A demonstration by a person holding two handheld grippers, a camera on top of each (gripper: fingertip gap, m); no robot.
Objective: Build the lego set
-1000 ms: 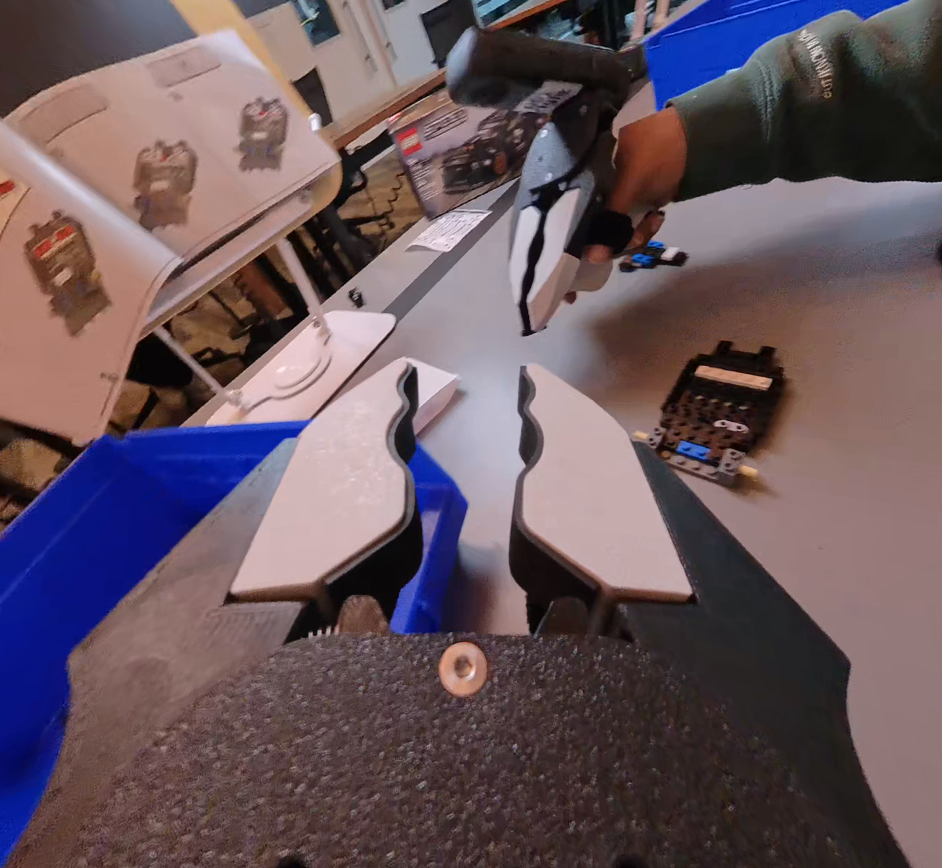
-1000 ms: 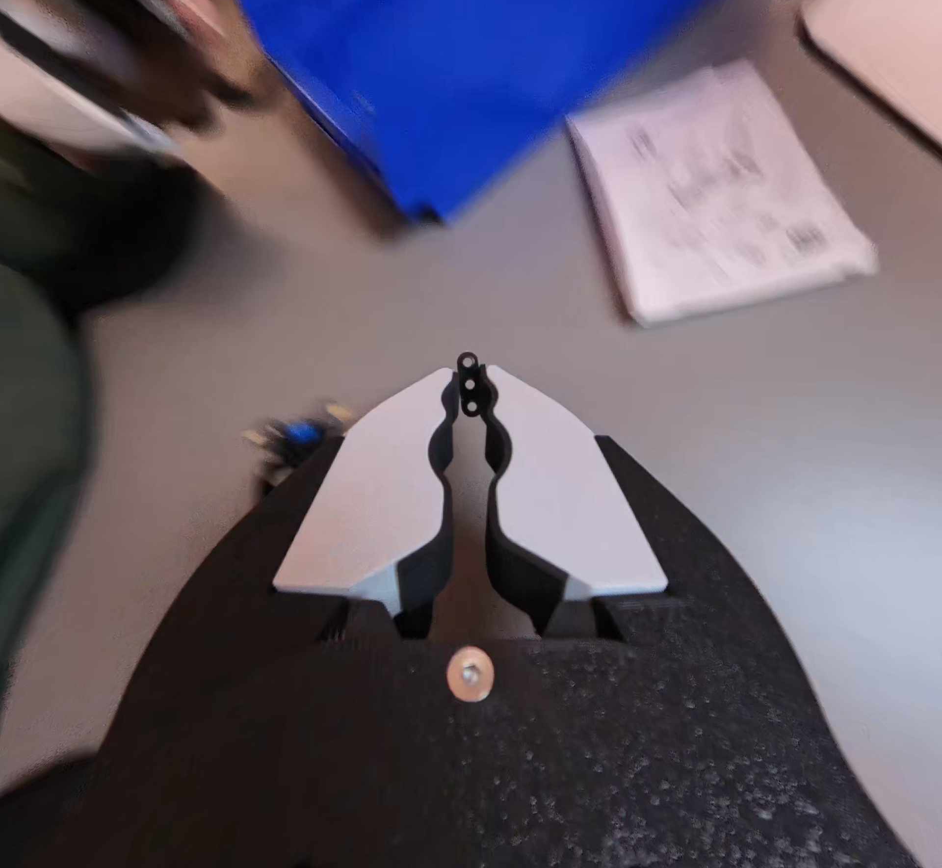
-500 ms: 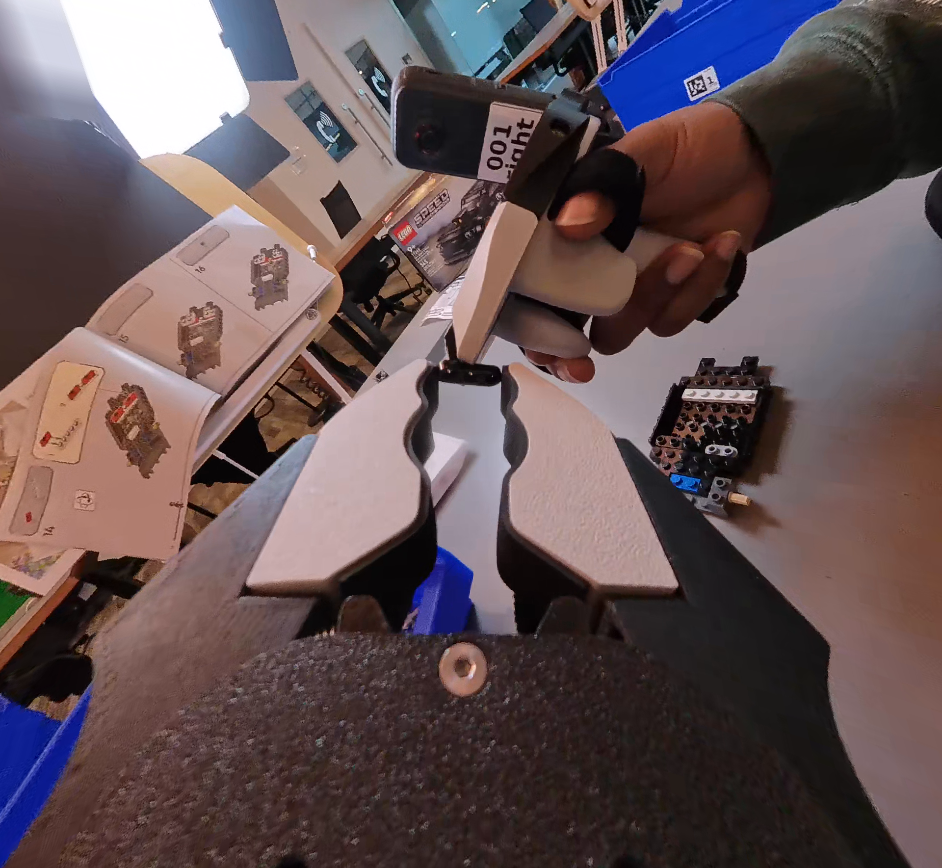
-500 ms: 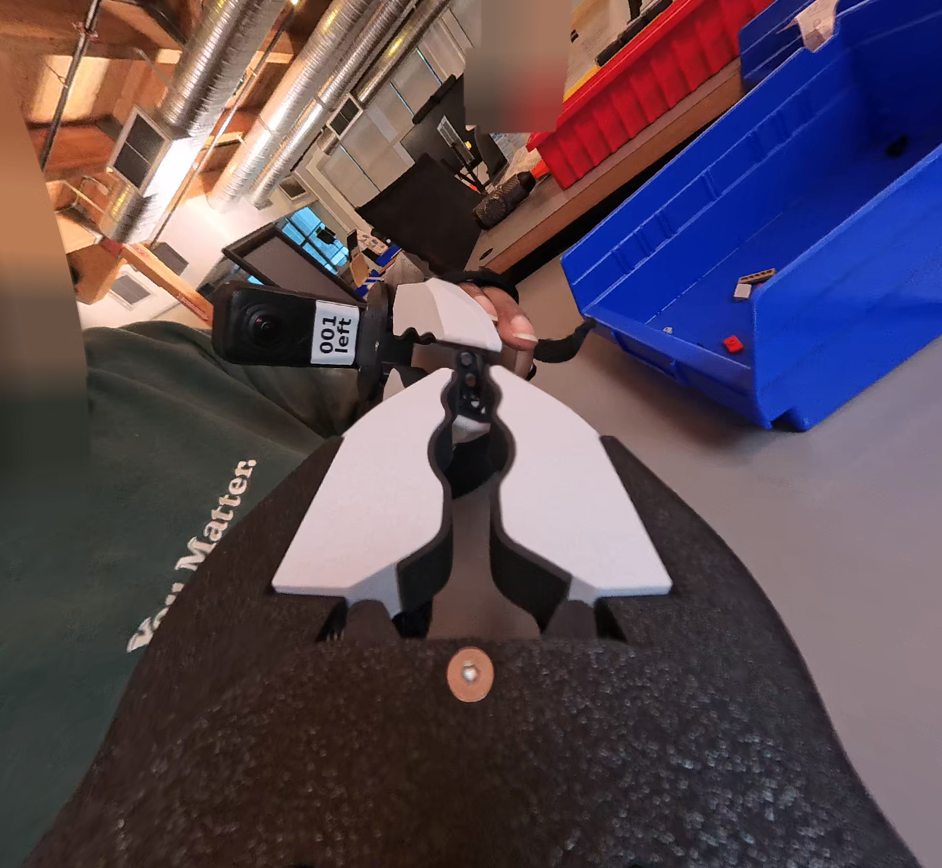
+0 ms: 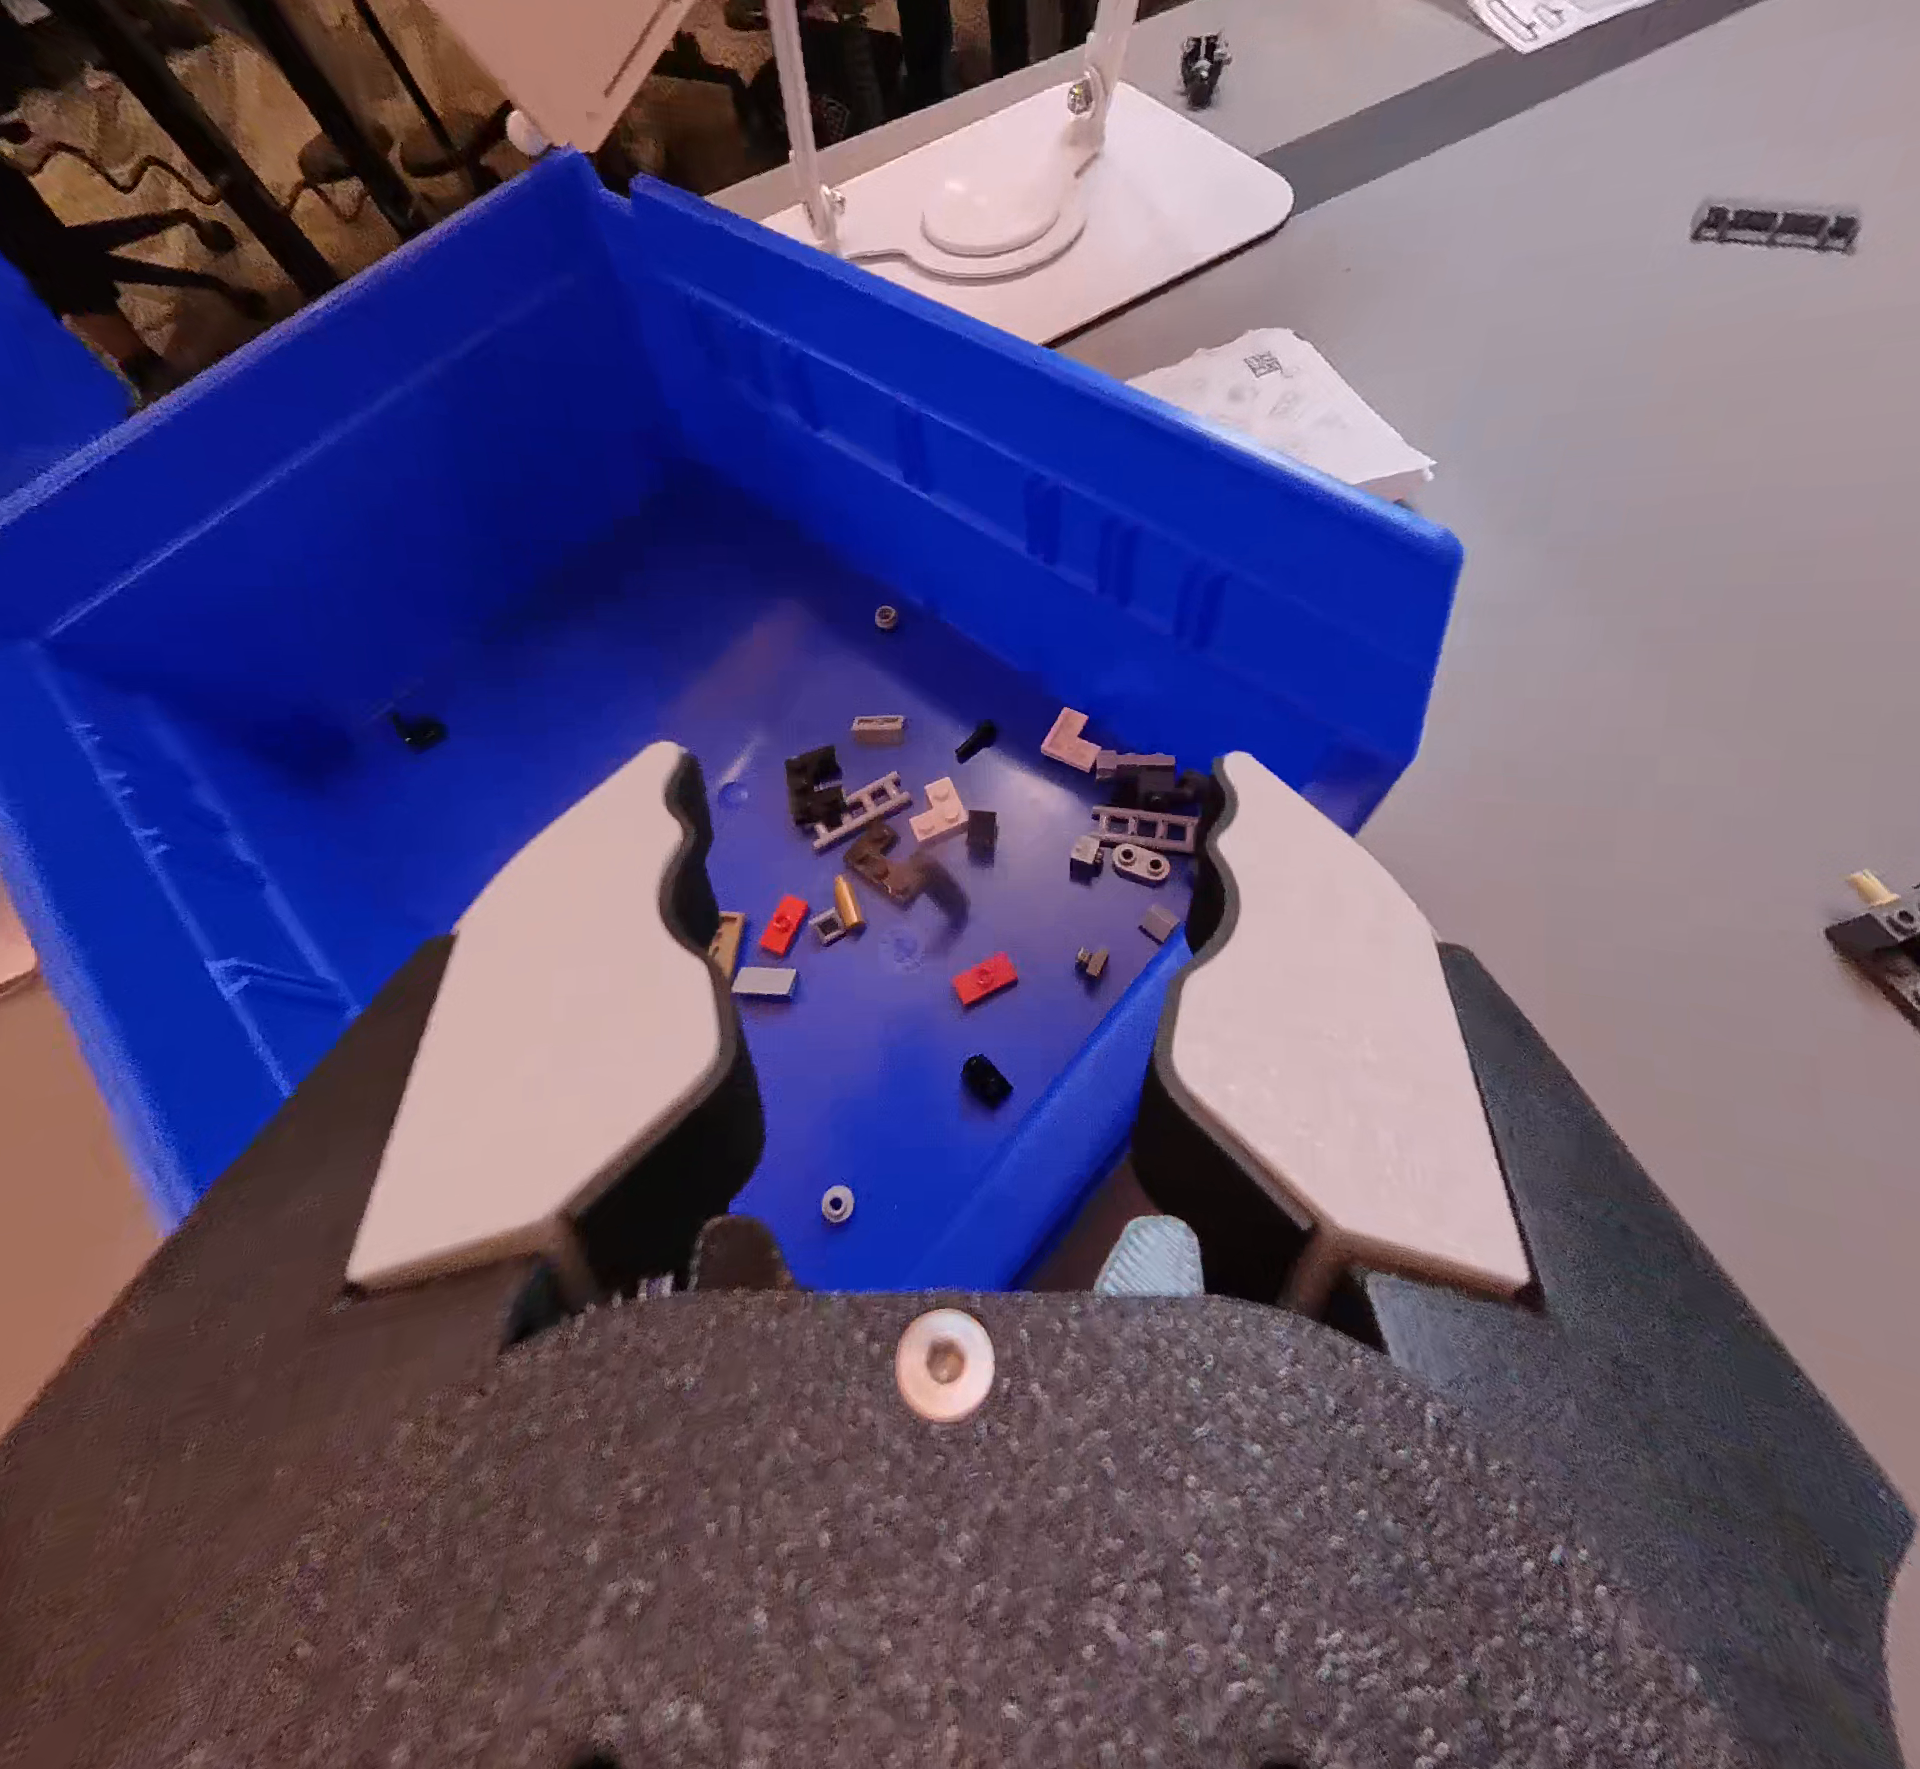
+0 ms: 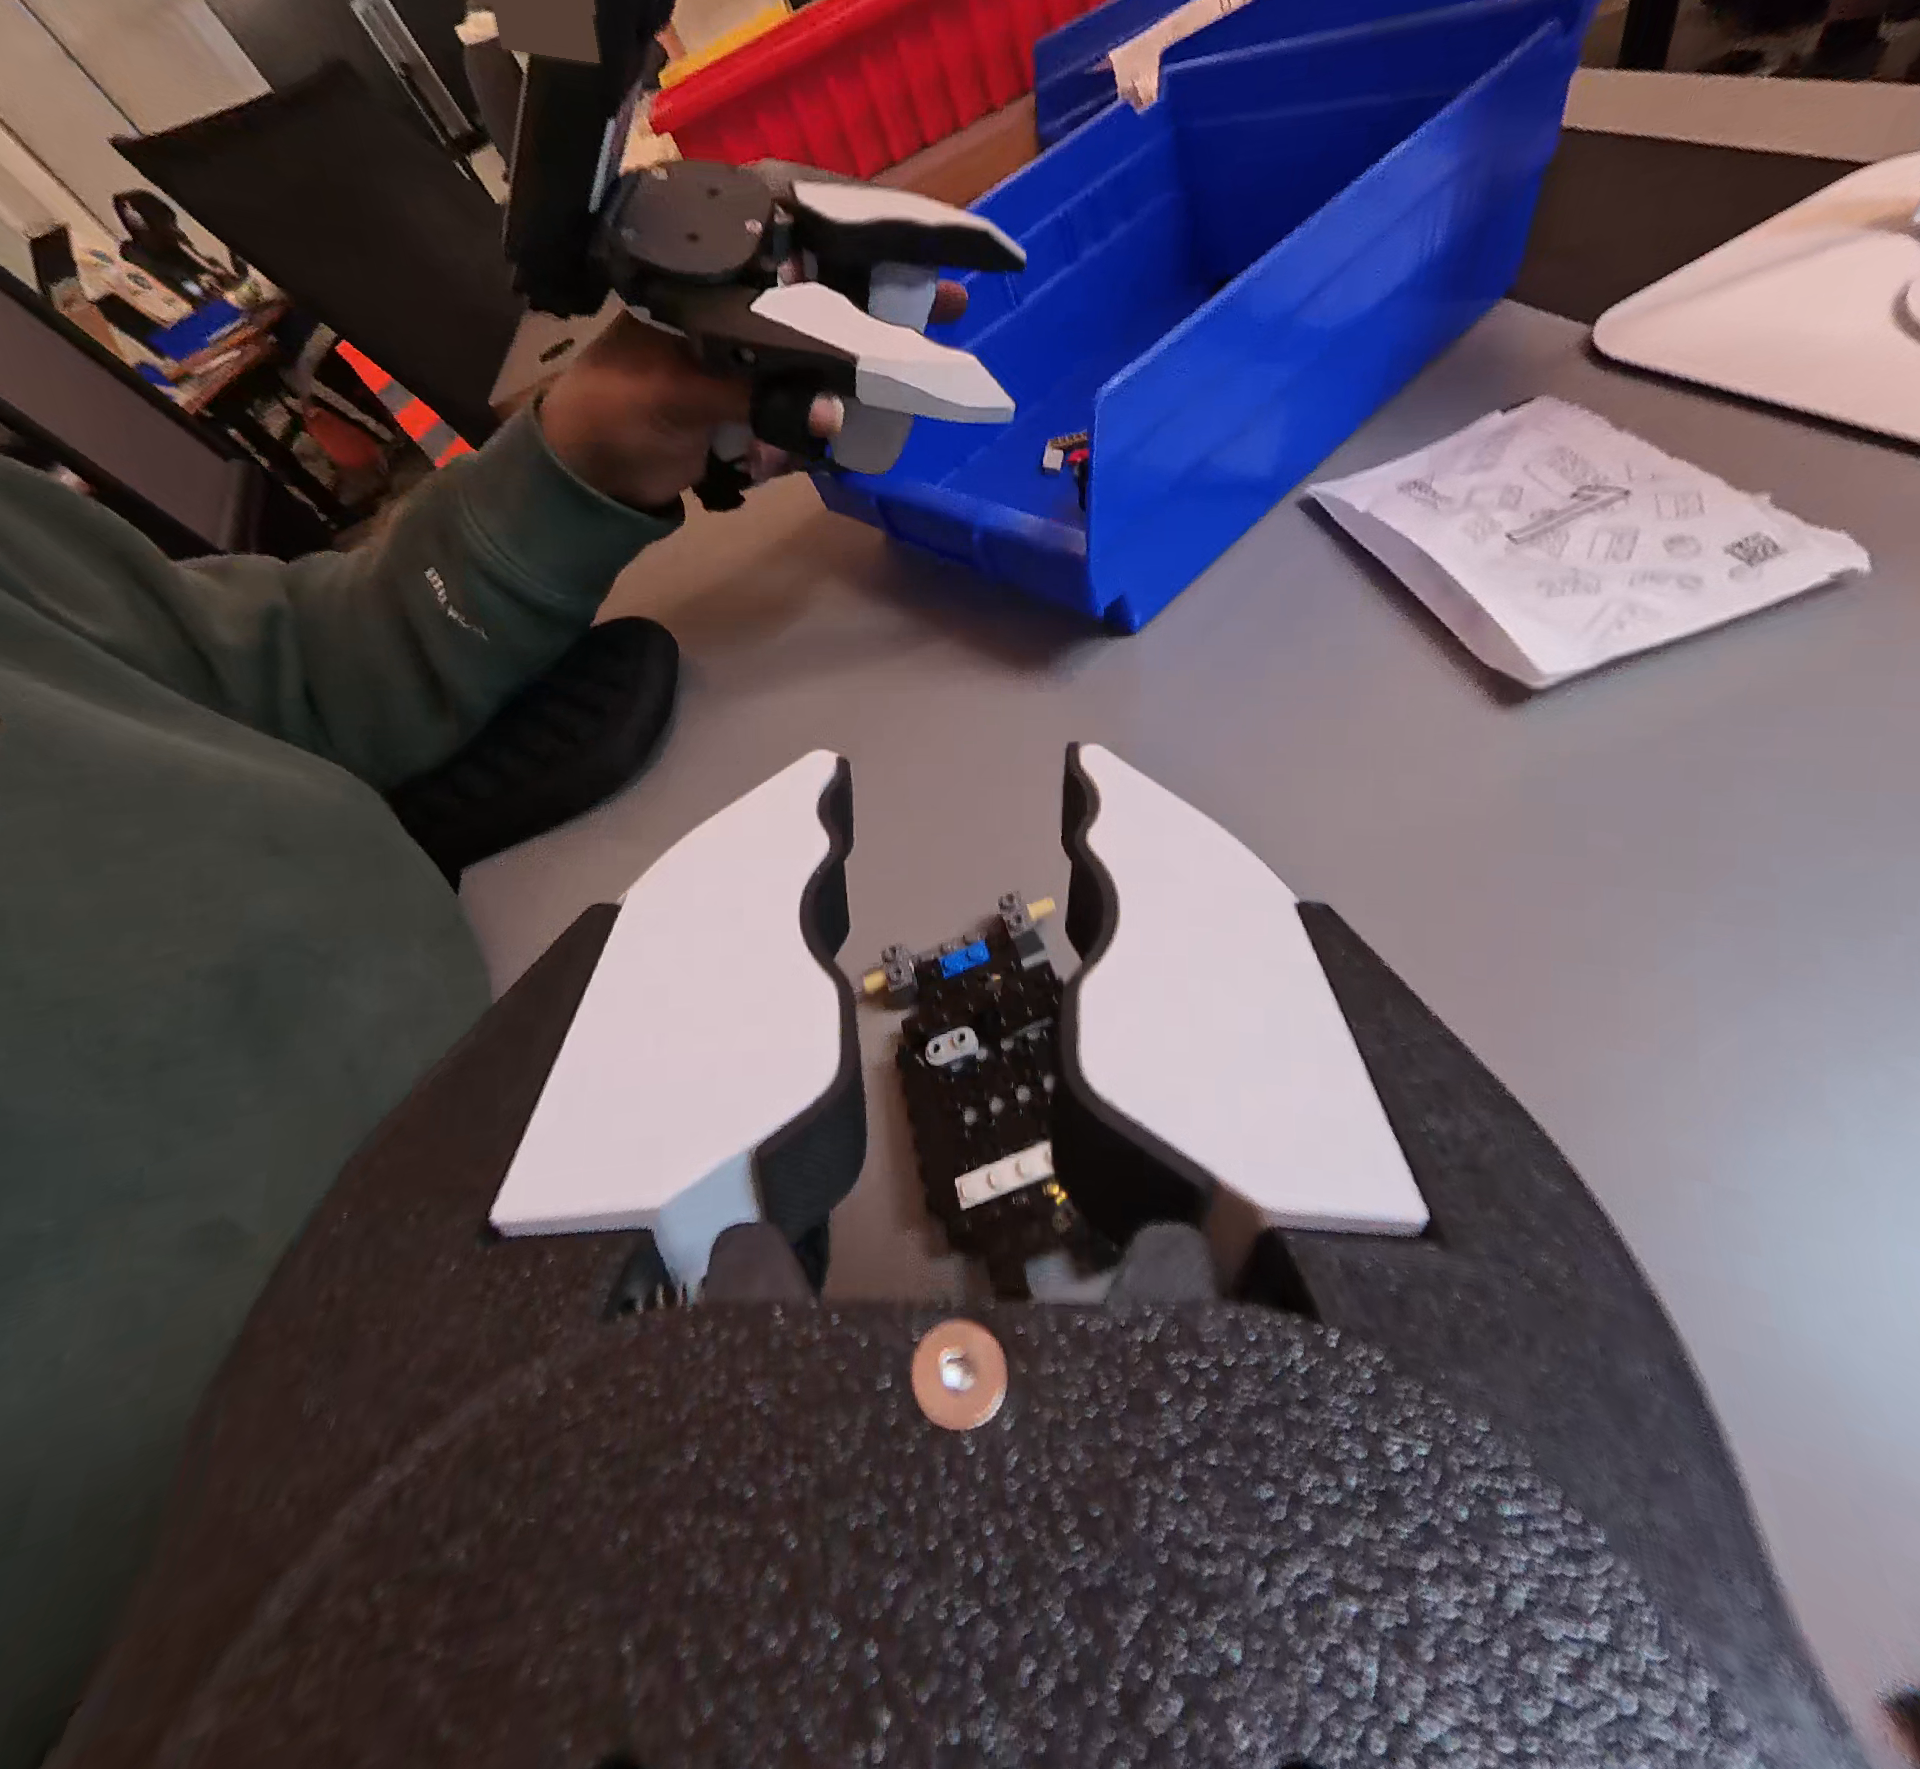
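Left gripper [image 5: 951, 810]: jaws spread wide, holding nothing, poised above the blue bin [image 5: 1039, 462].
Bin: open-topped, on grey table [image 5: 1621, 597]; small loose bricks [image 5: 883, 846] scattered on its floor, black, grey, white, two red.
Right gripper [image 6: 958, 784]: jaws partly apart, empty, hovering over the black model [image 6: 982, 1085].
Model: flat studded black plate, blue piece at far end, white strip near; lying on table.
Leaflet [image 6: 1579, 535]: just beside bin.

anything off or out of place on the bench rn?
Nothing stands out. Loose bricks lie inside the blue bin; the black brick assembly sits flat on the table between the open right gripper. Left gripper open above the bin.
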